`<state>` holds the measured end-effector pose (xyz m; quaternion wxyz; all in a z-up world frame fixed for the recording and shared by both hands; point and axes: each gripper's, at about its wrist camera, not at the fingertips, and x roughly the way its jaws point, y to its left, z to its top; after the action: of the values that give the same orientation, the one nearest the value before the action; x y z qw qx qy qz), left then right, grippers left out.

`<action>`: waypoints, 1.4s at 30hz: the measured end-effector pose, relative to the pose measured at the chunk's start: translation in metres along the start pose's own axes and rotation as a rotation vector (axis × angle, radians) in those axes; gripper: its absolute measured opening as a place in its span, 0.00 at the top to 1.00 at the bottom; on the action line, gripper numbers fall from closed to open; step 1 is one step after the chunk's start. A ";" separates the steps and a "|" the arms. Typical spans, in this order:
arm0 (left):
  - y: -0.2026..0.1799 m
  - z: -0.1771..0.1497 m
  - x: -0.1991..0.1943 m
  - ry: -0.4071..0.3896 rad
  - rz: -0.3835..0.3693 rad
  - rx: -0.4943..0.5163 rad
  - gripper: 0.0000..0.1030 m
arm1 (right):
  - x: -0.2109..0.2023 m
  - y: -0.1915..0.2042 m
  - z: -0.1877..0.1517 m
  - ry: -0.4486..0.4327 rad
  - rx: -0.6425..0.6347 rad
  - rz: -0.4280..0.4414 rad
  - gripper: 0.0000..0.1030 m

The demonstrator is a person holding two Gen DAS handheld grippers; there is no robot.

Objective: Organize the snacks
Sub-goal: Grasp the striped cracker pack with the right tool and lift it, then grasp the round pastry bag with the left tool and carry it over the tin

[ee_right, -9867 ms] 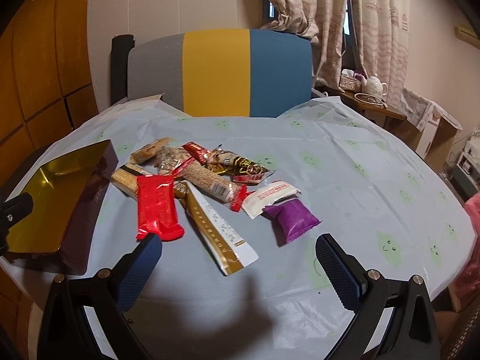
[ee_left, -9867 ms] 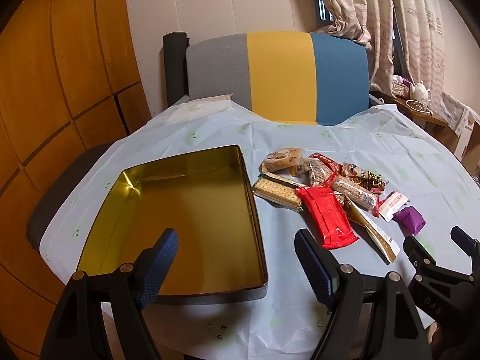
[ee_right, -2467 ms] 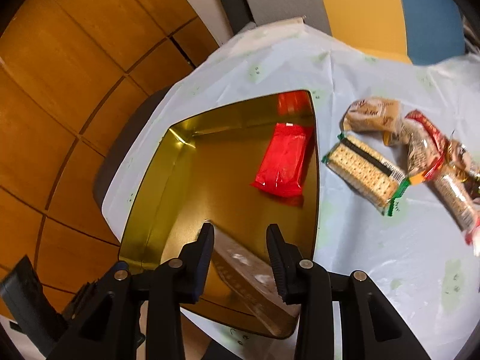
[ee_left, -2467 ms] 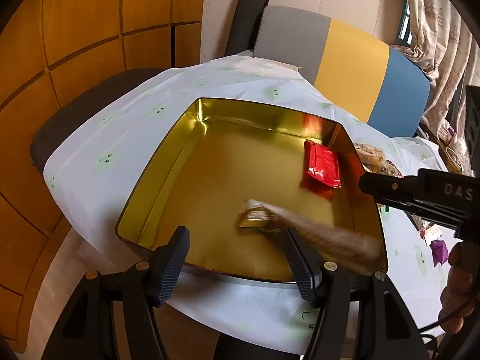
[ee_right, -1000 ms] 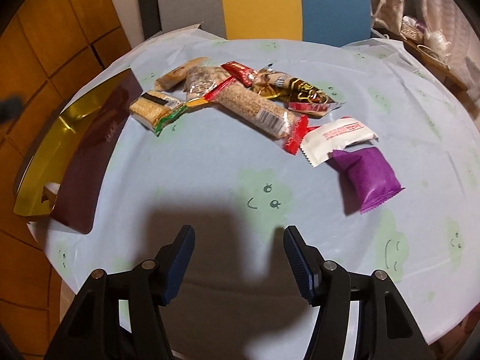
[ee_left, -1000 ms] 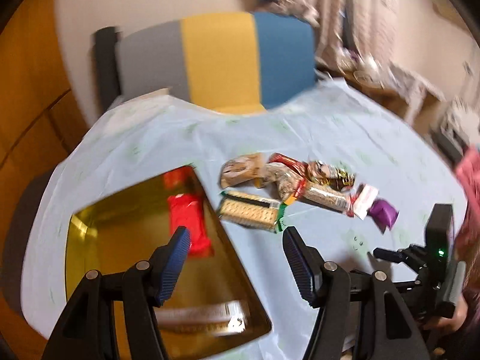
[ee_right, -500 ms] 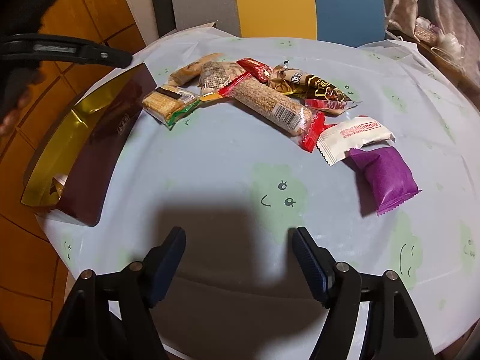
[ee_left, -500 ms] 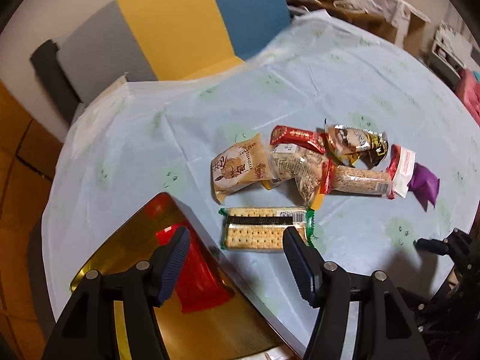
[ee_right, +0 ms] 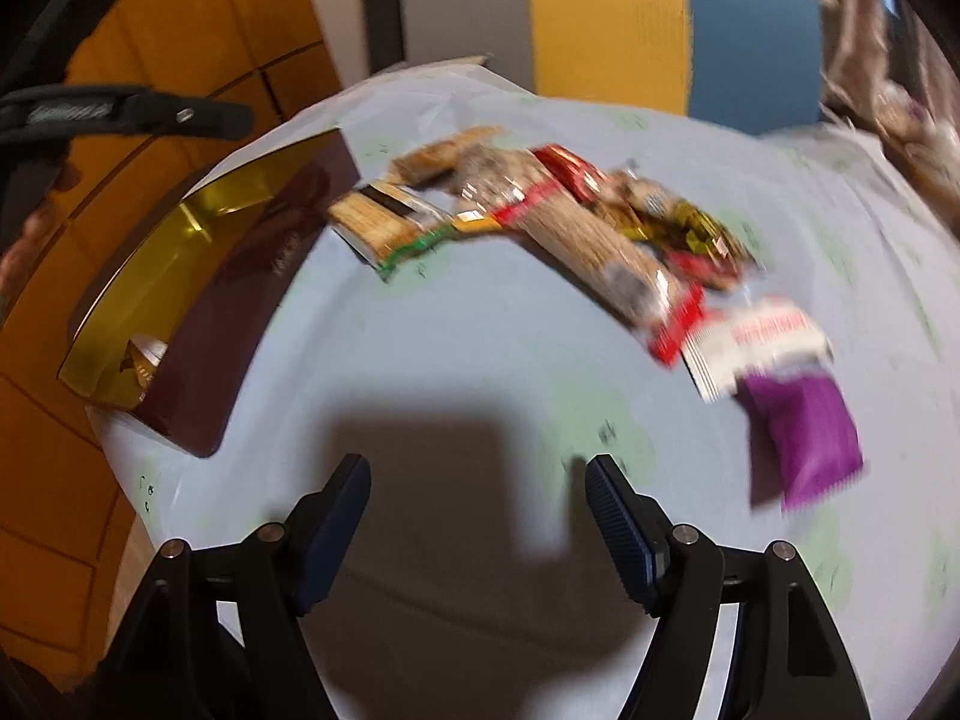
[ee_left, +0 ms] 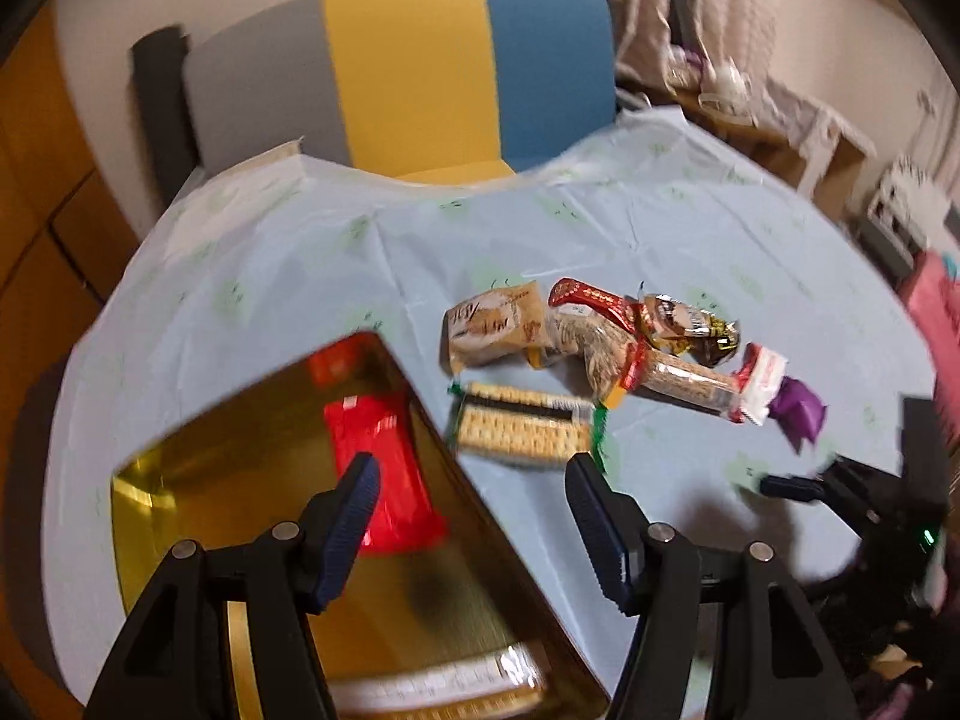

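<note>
A gold tin (ee_left: 228, 480) on the blue tablecloth holds a red packet (ee_left: 390, 438) and a long white-and-gold bar (ee_left: 432, 684) at its near end. My left gripper (ee_left: 471, 468) hangs open over the tin's right rim, with nothing between its pads. Right of the tin lie a cracker packet (ee_left: 522, 429), a beige bun packet (ee_left: 492, 330), an oat bar (ee_left: 684, 384) and a purple packet (ee_left: 795, 408). My right gripper (ee_right: 477, 468) hovers over bare cloth, short of the cracker packet (ee_right: 384, 222) and purple packet (ee_right: 804, 438). Its jaws are closing and nothing is between them.
A grey, yellow and blue chair (ee_left: 408, 72) stands behind the round table. Wood panelling (ee_right: 150, 30) lines the left side. A low side table with a teapot (ee_left: 726, 84) sits at the far right. The tin's maroon outer wall (ee_right: 240, 300) is near the table's left edge.
The left view has drawn back, so more of the tin and the chair shows. The right view has rolled and moved nearer the snacks. Its jaws are slightly narrower.
</note>
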<state>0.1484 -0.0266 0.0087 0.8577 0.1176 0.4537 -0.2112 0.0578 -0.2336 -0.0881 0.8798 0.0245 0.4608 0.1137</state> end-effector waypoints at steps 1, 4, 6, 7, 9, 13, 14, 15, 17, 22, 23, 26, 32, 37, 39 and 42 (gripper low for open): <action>0.003 -0.006 -0.004 -0.006 0.004 -0.018 0.37 | 0.001 0.003 0.005 -0.004 -0.024 0.009 0.33; 0.013 -0.029 -0.014 -0.014 0.015 -0.072 0.37 | 0.009 0.014 0.029 -0.024 -0.140 0.013 0.40; 0.021 -0.045 -0.020 -0.011 0.011 -0.109 0.37 | 0.016 0.021 0.049 -0.033 -0.212 0.035 0.43; 0.025 -0.052 -0.022 -0.010 0.009 -0.127 0.37 | 0.022 0.026 0.060 -0.035 -0.254 0.052 0.43; 0.032 -0.064 -0.025 -0.006 0.007 -0.170 0.37 | 0.030 0.034 0.077 -0.032 -0.315 0.070 0.43; 0.043 -0.081 -0.030 -0.009 0.015 -0.226 0.37 | 0.058 0.054 0.107 0.016 -0.426 0.100 0.43; 0.048 -0.085 -0.032 -0.010 0.011 -0.250 0.37 | 0.068 0.060 0.114 0.027 -0.460 0.081 0.43; 0.051 -0.088 -0.033 -0.012 0.011 -0.263 0.37 | 0.075 0.063 0.119 0.037 -0.481 0.079 0.43; 0.055 -0.092 -0.035 -0.016 0.009 -0.282 0.37 | 0.087 0.067 0.127 0.052 -0.501 0.063 0.43; 0.056 -0.094 -0.031 -0.011 0.018 -0.292 0.37 | 0.112 0.074 0.134 0.110 -0.528 0.044 0.51; 0.056 -0.093 -0.031 -0.010 0.022 -0.288 0.37 | 0.110 0.074 0.130 0.097 -0.523 0.037 0.51; 0.052 -0.087 -0.031 -0.011 0.019 -0.261 0.37 | 0.101 0.072 0.118 0.105 -0.506 0.025 0.52; 0.034 -0.055 -0.023 0.001 0.065 -0.131 0.37 | 0.063 0.046 0.070 0.139 -0.410 0.018 0.51; 0.002 -0.014 -0.008 0.028 0.106 0.057 0.36 | 0.035 0.023 0.031 0.127 -0.331 0.013 0.51; -0.017 0.003 0.006 0.061 0.123 0.174 0.30 | 0.029 0.017 0.023 0.120 -0.307 0.019 0.50; -0.039 0.025 0.031 0.096 0.131 0.327 0.30 | 0.024 0.009 0.018 0.111 -0.267 0.032 0.50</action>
<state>0.1634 -0.0791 -0.0029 0.8165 0.2947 0.4451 -0.2201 0.0840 -0.2184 -0.0961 0.8465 -0.0918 0.4892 0.1890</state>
